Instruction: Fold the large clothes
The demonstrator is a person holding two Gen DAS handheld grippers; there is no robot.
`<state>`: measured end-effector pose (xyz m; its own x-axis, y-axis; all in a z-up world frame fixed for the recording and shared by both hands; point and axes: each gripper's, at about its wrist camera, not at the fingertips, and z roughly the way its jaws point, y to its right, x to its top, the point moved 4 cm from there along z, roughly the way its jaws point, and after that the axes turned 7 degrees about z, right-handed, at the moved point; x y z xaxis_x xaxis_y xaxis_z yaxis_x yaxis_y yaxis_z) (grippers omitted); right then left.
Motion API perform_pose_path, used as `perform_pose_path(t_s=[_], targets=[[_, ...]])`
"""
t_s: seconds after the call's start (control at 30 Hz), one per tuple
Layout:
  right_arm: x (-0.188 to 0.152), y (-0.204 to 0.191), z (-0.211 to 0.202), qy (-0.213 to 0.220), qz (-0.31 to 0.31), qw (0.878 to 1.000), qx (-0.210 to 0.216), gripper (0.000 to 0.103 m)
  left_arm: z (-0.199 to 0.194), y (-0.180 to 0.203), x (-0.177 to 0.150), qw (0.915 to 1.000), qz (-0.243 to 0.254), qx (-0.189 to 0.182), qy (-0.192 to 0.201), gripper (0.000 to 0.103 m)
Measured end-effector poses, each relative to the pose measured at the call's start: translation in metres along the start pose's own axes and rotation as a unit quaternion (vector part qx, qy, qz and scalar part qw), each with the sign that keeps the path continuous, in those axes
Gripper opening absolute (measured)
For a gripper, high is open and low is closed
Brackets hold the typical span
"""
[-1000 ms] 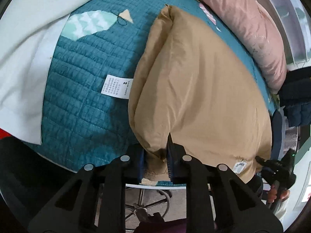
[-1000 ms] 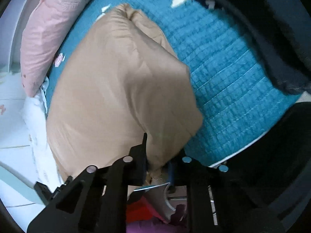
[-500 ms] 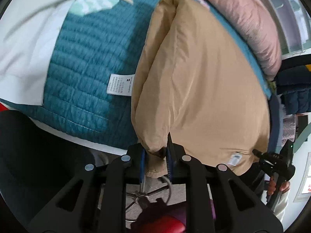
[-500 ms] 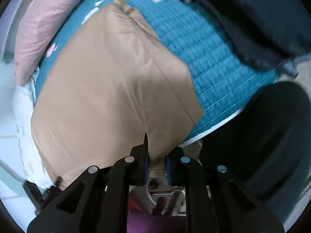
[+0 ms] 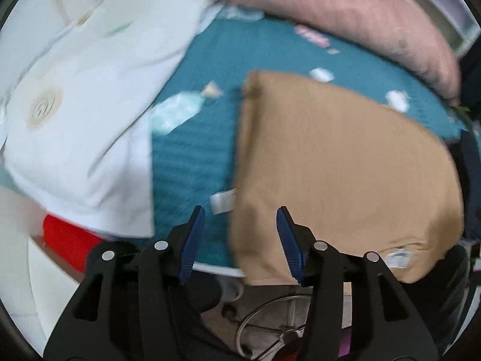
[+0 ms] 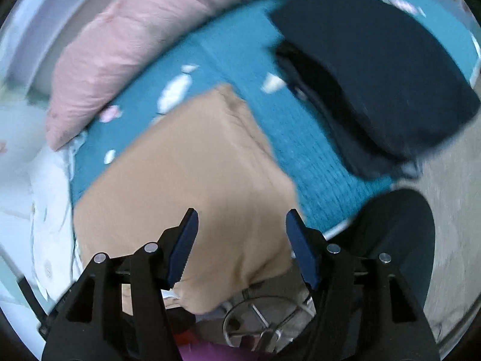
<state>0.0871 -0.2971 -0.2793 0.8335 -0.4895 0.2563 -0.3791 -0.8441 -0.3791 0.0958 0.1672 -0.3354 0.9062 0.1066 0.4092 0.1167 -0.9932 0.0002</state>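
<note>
A tan garment (image 5: 339, 165) lies folded on the teal quilt (image 5: 192, 156), its near edge hanging over the bed's front edge. It also shows in the right wrist view (image 6: 192, 180). My left gripper (image 5: 240, 240) is open and empty, just above the garment's near left corner. My right gripper (image 6: 240, 243) is open and empty, over the garment's near right corner. Neither touches the cloth. Both views are blurred by motion.
A white garment (image 5: 81, 102) lies left on the quilt, with something red (image 5: 69, 243) below it. A pink pillow (image 5: 345, 18) lies at the back. A dark navy garment pile (image 6: 369, 69) lies right. A chair base (image 6: 258, 325) stands below the bed edge.
Both grippers were shut on the tan garment's near corners; now both have opened and let it go. The garment has dropped onto the quilt, and both cameras have swung up.
</note>
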Motion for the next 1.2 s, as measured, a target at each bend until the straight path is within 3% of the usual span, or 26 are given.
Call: perform_pose_path(t_s=[0.07, 0.1, 0.2, 0.23, 0.27, 0.3, 0.37, 0.47, 0.57, 0.63, 0.7, 0.77, 0.93, 1.03, 1.2], targets=[[-0.006, -0.021, 0.004, -0.007, -0.038, 0.999, 0.013, 0.057, -0.003, 0.021, 0.006, 0.9991, 0.013, -0.039, 0.004, 0.050], [-0.014, -0.029, 0.010, -0.027, -0.060, 0.998, 0.014, 0.049, 0.000, 0.031, 0.007, 0.9981, 0.018, -0.059, -0.001, 0.050], [-0.033, -0.037, 0.041, -0.120, -0.025, 0.989, 0.080, 0.037, 0.023, 0.058, 0.004, 0.9951, 0.030, -0.091, -0.022, 0.049], [-0.039, -0.038, 0.056, -0.142, -0.018, 0.986, 0.084, 0.034, 0.029, 0.062, 0.000, 0.9942, 0.029, -0.100, -0.029, 0.047], [-0.044, -0.037, 0.069, -0.149, -0.025, 0.987, 0.063, 0.028, 0.046, 0.068, -0.004, 0.9928, 0.027, -0.105, -0.051, 0.042], [-0.046, -0.032, 0.077, -0.151, -0.029, 0.987, 0.042, 0.025, 0.058, 0.071, -0.006, 0.9928, 0.035, -0.091, -0.069, 0.038], [-0.047, -0.016, 0.089, -0.164, -0.010, 0.986, 0.024, 0.015, 0.071, 0.065, -0.011, 0.9941, 0.052, -0.054, -0.078, 0.017], [-0.026, 0.021, 0.075, -0.129, 0.011, 0.991, -0.027, 0.012, 0.074, 0.034, -0.015, 0.9933, 0.009, -0.067, -0.094, 0.014], [-0.006, 0.059, 0.051, -0.105, 0.044, 0.993, -0.034, 0.011, 0.070, 0.011, -0.016, 0.9942, -0.005, -0.051, -0.094, 0.003], [0.002, 0.076, 0.053, -0.108, 0.063, 0.991, -0.037, 0.009, 0.076, 0.004, -0.019, 0.9929, -0.013, -0.064, -0.099, 0.002], [0.001, 0.084, 0.071, -0.108, 0.042, 0.990, -0.078, 0.013, 0.087, 0.006, -0.020, 0.9929, -0.011, -0.061, -0.102, 0.002], [-0.004, 0.084, 0.082, -0.122, 0.045, 0.988, -0.084, 0.013, 0.088, 0.009, -0.018, 0.9930, -0.003, -0.046, -0.109, 0.003], [0.019, 0.063, 0.041, -0.075, 0.050, 0.992, -0.092, 0.013, 0.043, 0.019, -0.001, 0.9958, 0.052, -0.019, -0.073, 0.003], [0.036, 0.039, 0.015, -0.049, 0.058, 0.996, -0.052, 0.013, 0.028, 0.017, 0.023, 0.9972, 0.050, -0.019, -0.052, 0.004], [0.045, -0.049, 0.004, -0.018, 0.005, 1.000, -0.021, 0.013, 0.027, 0.036, 0.070, 0.9973, 0.060, -0.028, -0.032, 0.004]])
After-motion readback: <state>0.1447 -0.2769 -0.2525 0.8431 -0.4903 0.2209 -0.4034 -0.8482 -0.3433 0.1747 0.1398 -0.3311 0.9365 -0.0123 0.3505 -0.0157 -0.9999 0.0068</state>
